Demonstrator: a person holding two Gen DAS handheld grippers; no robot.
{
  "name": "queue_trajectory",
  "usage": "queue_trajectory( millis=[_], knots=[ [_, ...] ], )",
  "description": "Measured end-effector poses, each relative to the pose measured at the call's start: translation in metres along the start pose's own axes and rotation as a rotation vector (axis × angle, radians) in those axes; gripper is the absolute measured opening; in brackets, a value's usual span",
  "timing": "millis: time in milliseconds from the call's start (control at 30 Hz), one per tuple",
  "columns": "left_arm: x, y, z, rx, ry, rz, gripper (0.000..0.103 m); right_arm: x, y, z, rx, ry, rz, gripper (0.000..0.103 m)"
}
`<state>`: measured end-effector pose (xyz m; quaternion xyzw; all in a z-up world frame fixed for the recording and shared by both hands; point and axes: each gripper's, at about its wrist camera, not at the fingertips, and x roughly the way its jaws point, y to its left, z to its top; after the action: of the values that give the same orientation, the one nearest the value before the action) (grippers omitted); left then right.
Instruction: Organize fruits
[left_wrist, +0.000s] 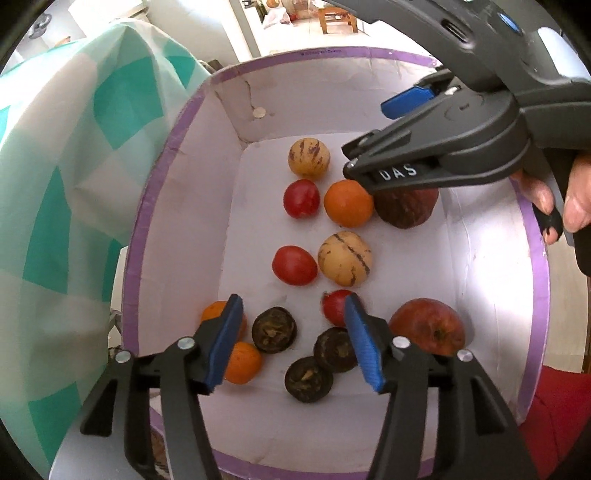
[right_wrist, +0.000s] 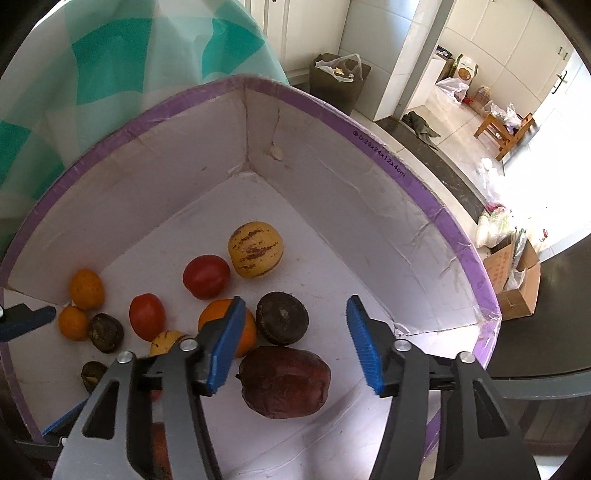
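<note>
Both hand-held grippers hang part-open and empty over the white, purple-rimmed cardboard box (right_wrist: 424, 192). The right gripper (right_wrist: 295, 343) points down at the dark red wrinkled apple (right_wrist: 284, 382) just below its jaws, stem end leftward; the left gripper (left_wrist: 293, 341) hovers over brown round fruits (left_wrist: 274, 329) nearer its side.

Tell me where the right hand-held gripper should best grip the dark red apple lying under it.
Probably across the dark red apple's wide middle, coming straight down from above. It lies on its side on the box floor, beneath the open right hand-held gripper, with bare floor to its right and the orange close on its left.
</note>
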<state>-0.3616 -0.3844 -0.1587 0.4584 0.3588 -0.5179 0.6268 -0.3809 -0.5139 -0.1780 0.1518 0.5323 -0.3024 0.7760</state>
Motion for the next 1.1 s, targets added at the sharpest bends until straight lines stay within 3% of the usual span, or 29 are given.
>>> queue_trajectory(
  millis=[133,200,367,467,567,733,833,1100],
  knots=[
    [-0.002,0.009,0.001,-0.027,-0.012,-0.003,0.061,-0.001,0.002,-0.001,-0.008,0.003,-0.009,0.065],
    [-0.007,0.009,-0.001,-0.043,-0.013,-0.003,0.068,-0.002,0.003,-0.002,-0.012,0.004,-0.009,0.068],
    [-0.015,0.016,-0.005,-0.079,-0.021,0.01,0.072,-0.014,0.007,-0.003,-0.023,-0.019,-0.015,0.075],
    [-0.022,0.018,-0.007,-0.092,-0.033,0.018,0.075,-0.031,0.006,0.0,-0.021,-0.062,-0.016,0.08],
    [-0.033,0.02,-0.01,-0.111,-0.061,0.049,0.085,-0.054,0.007,0.006,-0.023,-0.125,-0.016,0.086],
    [-0.049,0.032,-0.014,-0.173,-0.079,0.014,0.094,-0.092,0.014,0.011,-0.009,-0.208,0.013,0.086],
    [-0.055,0.037,-0.017,-0.199,-0.085,-0.022,0.094,-0.102,0.018,0.009,0.019,-0.187,0.035,0.086],
    [-0.051,0.048,-0.027,-0.266,-0.065,-0.084,0.097,-0.083,0.023,0.003,0.107,-0.004,-0.015,0.086]
  ],
)
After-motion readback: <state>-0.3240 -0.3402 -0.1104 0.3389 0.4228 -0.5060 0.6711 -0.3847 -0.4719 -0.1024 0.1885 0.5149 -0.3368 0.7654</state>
